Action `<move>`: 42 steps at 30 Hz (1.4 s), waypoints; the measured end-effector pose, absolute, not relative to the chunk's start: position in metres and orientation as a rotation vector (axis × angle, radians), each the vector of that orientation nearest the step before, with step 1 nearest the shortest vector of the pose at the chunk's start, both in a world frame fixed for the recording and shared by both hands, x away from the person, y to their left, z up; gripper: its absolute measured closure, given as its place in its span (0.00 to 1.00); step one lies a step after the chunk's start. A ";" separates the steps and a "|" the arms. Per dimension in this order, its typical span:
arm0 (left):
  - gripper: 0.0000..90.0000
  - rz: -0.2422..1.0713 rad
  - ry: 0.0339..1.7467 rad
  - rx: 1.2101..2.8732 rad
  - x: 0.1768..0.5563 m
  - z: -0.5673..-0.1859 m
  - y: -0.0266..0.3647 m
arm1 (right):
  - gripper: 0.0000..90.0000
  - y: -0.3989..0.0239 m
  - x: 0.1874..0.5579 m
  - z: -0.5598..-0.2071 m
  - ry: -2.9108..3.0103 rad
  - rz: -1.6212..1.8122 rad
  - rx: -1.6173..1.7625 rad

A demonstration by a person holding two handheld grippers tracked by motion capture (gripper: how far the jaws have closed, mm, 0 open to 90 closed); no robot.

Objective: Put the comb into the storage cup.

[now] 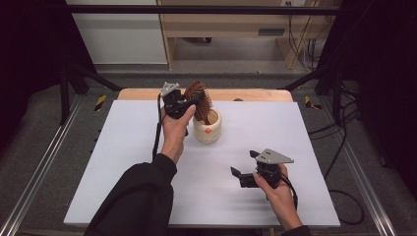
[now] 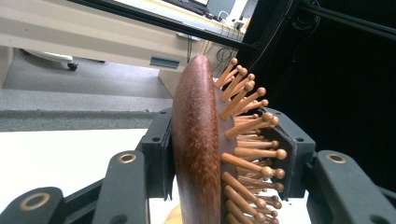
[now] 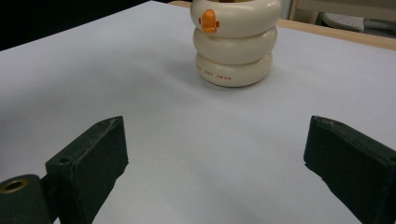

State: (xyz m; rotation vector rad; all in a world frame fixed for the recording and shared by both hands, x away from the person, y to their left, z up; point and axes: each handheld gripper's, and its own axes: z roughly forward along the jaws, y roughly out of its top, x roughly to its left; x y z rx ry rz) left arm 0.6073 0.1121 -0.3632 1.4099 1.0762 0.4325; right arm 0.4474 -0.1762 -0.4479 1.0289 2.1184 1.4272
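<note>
Hairbrush [image 1: 198, 98] standing handle-down in a cream ringed holder [image 1: 207, 129], its head clamped between the left gripper [image 1: 189, 104] jaws above the holder's rim. Right gripper [image 1: 244, 172] rests near the holder on the white table [image 1: 123, 147], jaws spread wide, grasping nothing. Judged risk: a sideways tug could tip the light holder, since nothing steadies it. The left gripper view reveals one pad [image 2: 286, 154] bearing on springy bristles, a slippery hold; the high view cannot resolve this.
</note>
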 end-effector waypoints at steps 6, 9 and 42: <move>0.54 0.422 1.087 1.404 0.609 -0.365 0.116 | 0.07 -0.176 0.447 -0.448 2.121 1.426 1.032; 0.54 0.416 1.095 1.396 0.610 -0.366 0.118 | 0.07 -0.176 0.448 -0.448 2.121 1.426 1.030; 0.51 0.393 1.146 1.373 0.614 -0.371 0.128 | 0.07 -0.175 0.448 -0.449 2.127 1.422 1.031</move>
